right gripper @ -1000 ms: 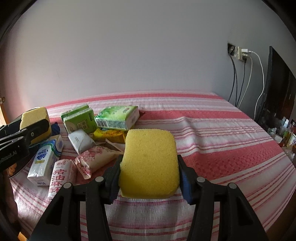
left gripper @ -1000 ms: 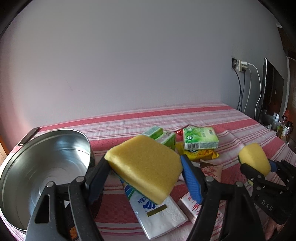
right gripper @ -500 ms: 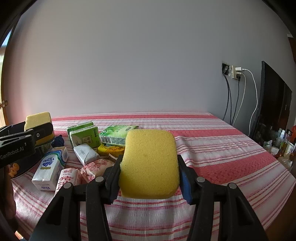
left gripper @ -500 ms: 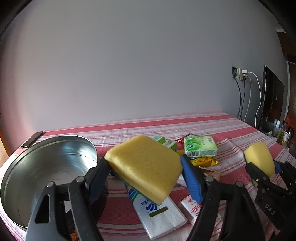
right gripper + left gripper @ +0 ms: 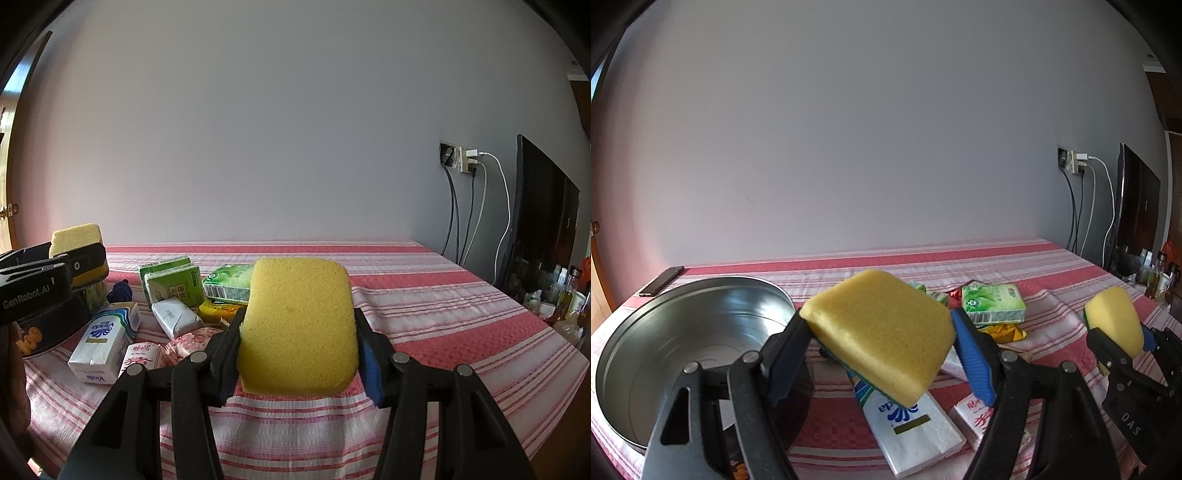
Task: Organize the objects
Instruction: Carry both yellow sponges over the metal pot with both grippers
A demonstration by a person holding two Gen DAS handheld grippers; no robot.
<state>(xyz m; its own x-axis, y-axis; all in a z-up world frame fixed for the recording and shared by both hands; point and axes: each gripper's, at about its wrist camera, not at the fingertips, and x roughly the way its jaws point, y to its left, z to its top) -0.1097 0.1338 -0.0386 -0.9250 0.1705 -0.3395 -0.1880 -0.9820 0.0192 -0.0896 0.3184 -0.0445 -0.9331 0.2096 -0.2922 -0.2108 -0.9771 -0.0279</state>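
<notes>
Porous yellow sponge point(image 5: 297, 325), rounded corners.

"GenRobot.AI": left hand-held gripper point(image 5: 74, 258) | "DAS": right hand-held gripper point(image 5: 1115, 328) | "Vinda": white tissue pack point(image 5: 103, 338)

Soft daylight on my two fisheye feeds, sharp in the centre and bent at the borders

I see an even, rather dim light, which seems to come from the left side, where a bright blue-white strip point(image 5: 22, 79) shows at the edge; the wall point(image 5: 886, 147) is flat grey with a pink tint low on the left; the metal basin point(image 5: 683, 332) gives soft white reflections inside, without hard glare; shadows under the packets are weak; the corners are black from the lens, and straight lines of the striped cloth point(image 5: 461, 325) curve near the borders; I see no motion blur; the close sponges point(image 5: 297, 325) look slightly soft.
</notes>
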